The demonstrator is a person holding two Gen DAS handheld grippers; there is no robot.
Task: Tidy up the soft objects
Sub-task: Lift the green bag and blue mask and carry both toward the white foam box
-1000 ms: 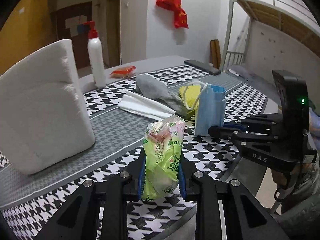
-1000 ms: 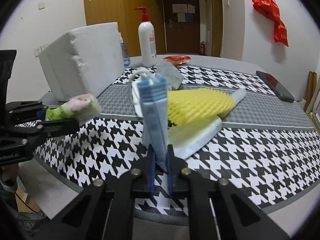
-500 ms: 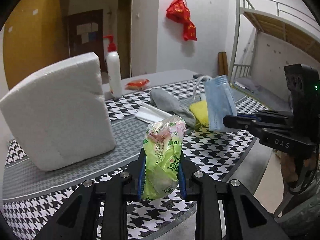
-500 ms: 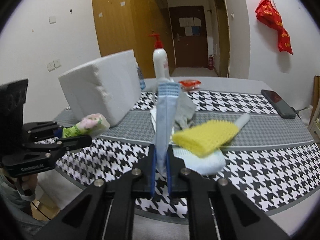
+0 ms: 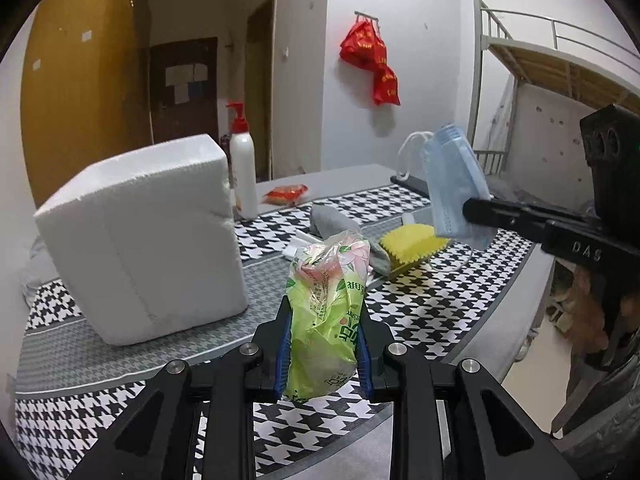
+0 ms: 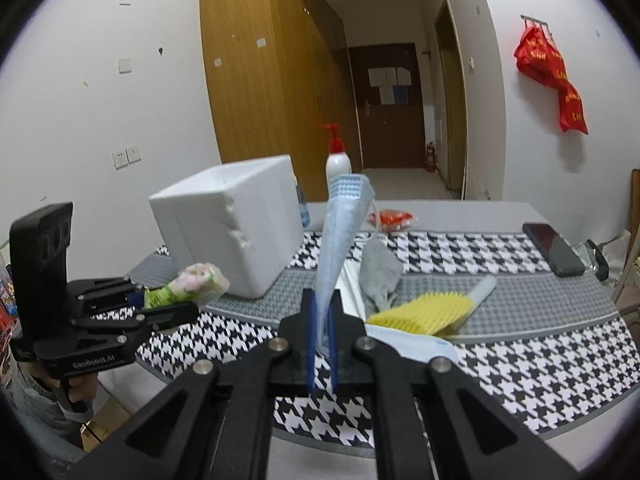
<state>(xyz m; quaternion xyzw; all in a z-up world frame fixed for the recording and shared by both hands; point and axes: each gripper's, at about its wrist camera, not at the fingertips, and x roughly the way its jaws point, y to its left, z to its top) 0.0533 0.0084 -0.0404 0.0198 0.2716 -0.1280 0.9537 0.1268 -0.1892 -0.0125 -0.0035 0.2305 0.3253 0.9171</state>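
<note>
Soft things are in both grippers. At lower centre of the left wrist view, a green tissue pack (image 5: 325,312) stands upright, clamped between the blue pads of the left gripper (image 5: 323,354). At right of that view, a blue face mask (image 5: 454,188) hangs pinched in the right gripper (image 5: 472,210), its white ear loops dangling above the tabletop (image 5: 432,312). In the right wrist view the mask (image 6: 340,236) rises from the narrow jaws of the right gripper (image 6: 321,356) at lower centre. Behind it on the houndstooth tabletop lie a grey sock (image 6: 378,270), a yellow foam net (image 6: 420,314) and another mask (image 6: 412,346). A white foam box (image 6: 232,224) stands at centre left, a pump bottle (image 6: 338,160) behind it, a phone (image 6: 554,248) at right.
</note>
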